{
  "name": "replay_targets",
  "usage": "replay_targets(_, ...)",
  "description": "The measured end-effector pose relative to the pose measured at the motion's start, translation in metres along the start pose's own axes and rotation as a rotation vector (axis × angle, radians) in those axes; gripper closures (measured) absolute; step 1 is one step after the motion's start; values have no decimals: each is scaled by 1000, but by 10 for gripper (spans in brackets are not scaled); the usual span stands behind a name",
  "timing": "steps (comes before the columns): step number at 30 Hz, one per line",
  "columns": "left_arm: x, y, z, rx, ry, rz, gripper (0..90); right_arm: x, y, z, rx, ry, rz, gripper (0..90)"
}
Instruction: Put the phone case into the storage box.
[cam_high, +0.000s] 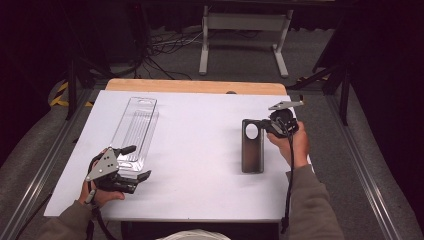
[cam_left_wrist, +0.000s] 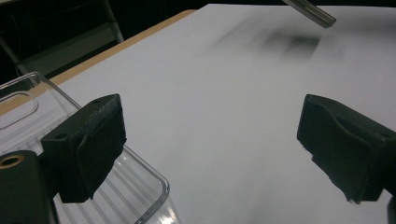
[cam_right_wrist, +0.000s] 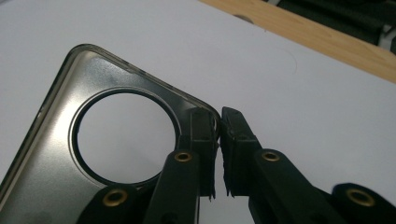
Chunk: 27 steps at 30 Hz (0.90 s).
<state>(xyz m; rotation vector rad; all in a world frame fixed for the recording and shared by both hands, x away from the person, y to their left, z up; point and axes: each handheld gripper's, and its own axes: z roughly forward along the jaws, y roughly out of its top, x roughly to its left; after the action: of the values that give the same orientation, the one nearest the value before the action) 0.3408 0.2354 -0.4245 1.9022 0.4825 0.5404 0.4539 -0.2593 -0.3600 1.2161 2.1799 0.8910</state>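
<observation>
Right gripper (cam_right_wrist: 218, 140) pinched on the top corner of the phone case (cam_high: 252, 146), right of the clear tray (cam_high: 134, 131); left gripper (cam_high: 131, 163) wide at the tray's near end; case looks light, flexible, slick, so edge grip.

No text, label, brand or number is legible on anything here

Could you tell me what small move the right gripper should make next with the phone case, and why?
Probably carry the phone case across toward the clear plastic tray: the right gripper is pinching its corner, and the left gripper waits open at the tray's near end.
</observation>
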Motion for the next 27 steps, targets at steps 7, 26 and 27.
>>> replay_targets(7,-2,2,2,9,16,1,99,18,1,-7,-63,-8,-43,845)
replay_targets(26,-4,34,27,-75,-3,-40,113,55,4,-18,-210,2,-83,845)
replay_targets(27,-4,36,29,-83,-5,-39,114,57,4,-18,-215,2,-87,845)
